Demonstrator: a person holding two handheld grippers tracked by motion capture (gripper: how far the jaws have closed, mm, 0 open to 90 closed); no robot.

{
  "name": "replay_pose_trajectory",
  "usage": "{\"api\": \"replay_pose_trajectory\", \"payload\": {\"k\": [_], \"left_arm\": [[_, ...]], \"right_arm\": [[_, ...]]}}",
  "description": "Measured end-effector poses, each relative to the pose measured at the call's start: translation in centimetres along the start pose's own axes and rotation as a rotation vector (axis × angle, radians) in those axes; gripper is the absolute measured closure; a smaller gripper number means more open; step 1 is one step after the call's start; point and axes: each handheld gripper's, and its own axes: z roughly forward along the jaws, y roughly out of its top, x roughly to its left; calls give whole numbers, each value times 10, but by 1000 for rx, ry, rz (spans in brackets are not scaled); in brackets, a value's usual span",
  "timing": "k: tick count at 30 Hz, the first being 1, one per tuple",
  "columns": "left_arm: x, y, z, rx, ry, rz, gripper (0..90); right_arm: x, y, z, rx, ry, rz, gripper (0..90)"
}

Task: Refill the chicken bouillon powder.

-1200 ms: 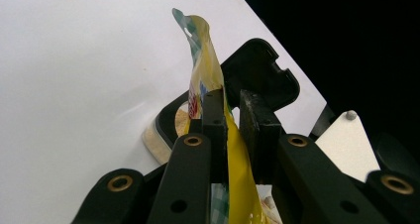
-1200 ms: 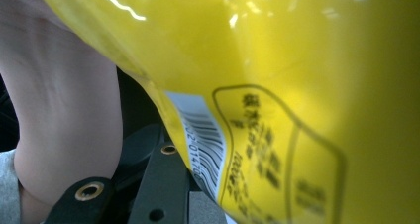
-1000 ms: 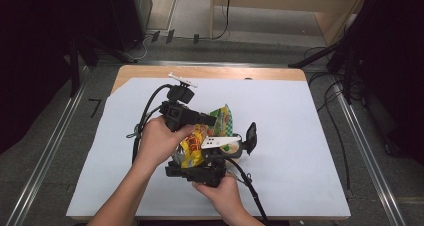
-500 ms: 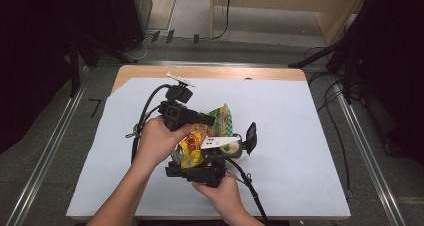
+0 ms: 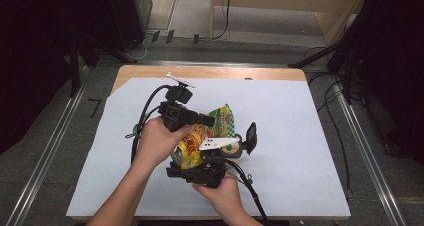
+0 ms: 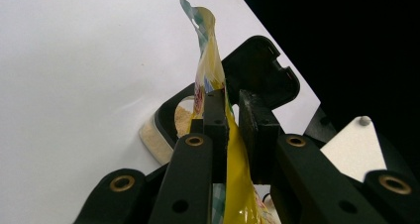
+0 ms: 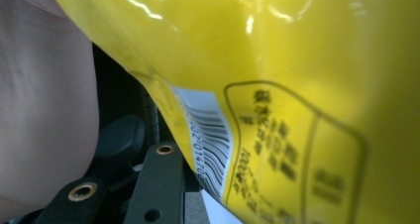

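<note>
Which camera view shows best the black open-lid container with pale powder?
The left gripper view: the black container shows its powder and raised lid. The high view gives only its lid and rim, half hidden; the right gripper view gives nothing clear.

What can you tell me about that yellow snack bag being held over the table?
The yellow snack bag is a glossy plastic pouch, printed in red and green, with a barcode and text panel on its back. It hangs crumpled above the white table cover, over an open black-lidded container. The left gripper pinches its flattened upper edge; the right gripper sits against its lower part.
</note>
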Motion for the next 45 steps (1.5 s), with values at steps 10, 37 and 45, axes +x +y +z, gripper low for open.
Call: {"api": "replay_pose_trajectory", "payload": {"k": [10,37,45], "left_arm": [[-3,-1,3,23,15,14,815],[5,-3,14,70,12,42,804],[6,-4,17,78,10,57,798]], "right_arm": [[-1,-5,2,17,-13,-44,714],[-1,-20,13,131,-121,-208,705],[-3,-26,17,162,-159,-253,697]]}}
